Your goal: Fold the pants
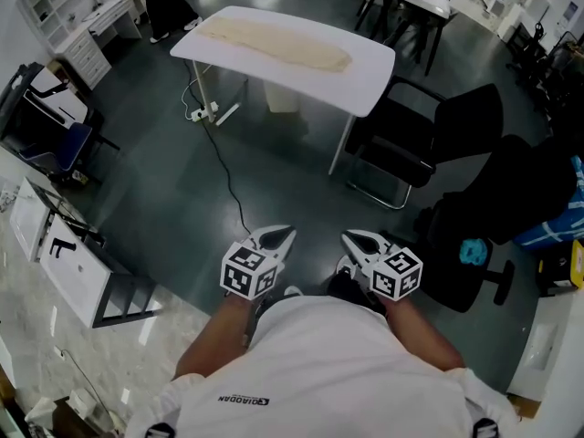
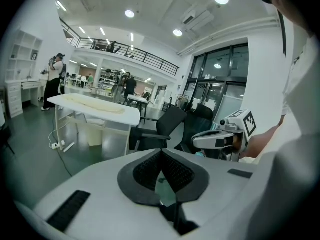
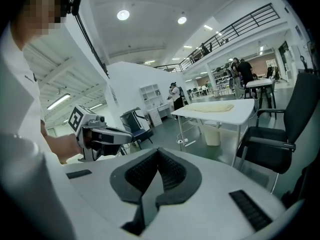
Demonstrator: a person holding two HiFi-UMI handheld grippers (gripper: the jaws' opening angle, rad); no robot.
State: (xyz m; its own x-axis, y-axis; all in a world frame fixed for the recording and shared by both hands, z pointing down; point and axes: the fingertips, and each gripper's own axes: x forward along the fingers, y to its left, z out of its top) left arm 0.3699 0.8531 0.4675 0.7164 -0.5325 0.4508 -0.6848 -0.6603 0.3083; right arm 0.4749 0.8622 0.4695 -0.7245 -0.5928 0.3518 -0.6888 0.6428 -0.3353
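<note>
Now, cream fabric pants (image 1: 274,44) flat on white rectangular table (image 1: 370,78). Well apart from it, my left gripper (image 1: 281,235), right gripper (image 1: 354,238): clenched, empty.

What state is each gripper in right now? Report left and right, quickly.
Left gripper: closed, jaws together, holding nothing.
Right gripper: closed, jaws together, holding nothing.

White tee (image 1: 319,363), short sleeves, dark print. L gripper (image 1: 284,234), R gripper (image 1: 352,238): white shells, b/w marker cubes (image 1: 248,274), dark ribbed jaws.
</note>
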